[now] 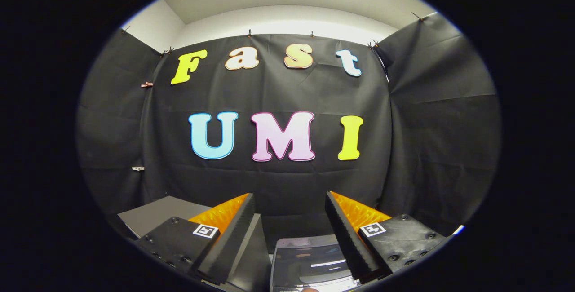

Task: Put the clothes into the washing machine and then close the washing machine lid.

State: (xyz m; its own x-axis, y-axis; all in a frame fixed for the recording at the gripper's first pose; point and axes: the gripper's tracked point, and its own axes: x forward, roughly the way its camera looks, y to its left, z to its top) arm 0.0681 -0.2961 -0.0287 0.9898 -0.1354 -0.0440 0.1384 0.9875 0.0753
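Gripper view: the gripper (289, 202), spread wide and empty, hangs above the washing machine lid (310, 263); descending blind risks striking it.

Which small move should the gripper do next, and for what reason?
Probably tilt down. The gripper is open, holds nothing and faces the booth wall. Below, between its fingers, lies a glossy panel, likely the washing machine. I see no clothes yet, so looking lower should come first.
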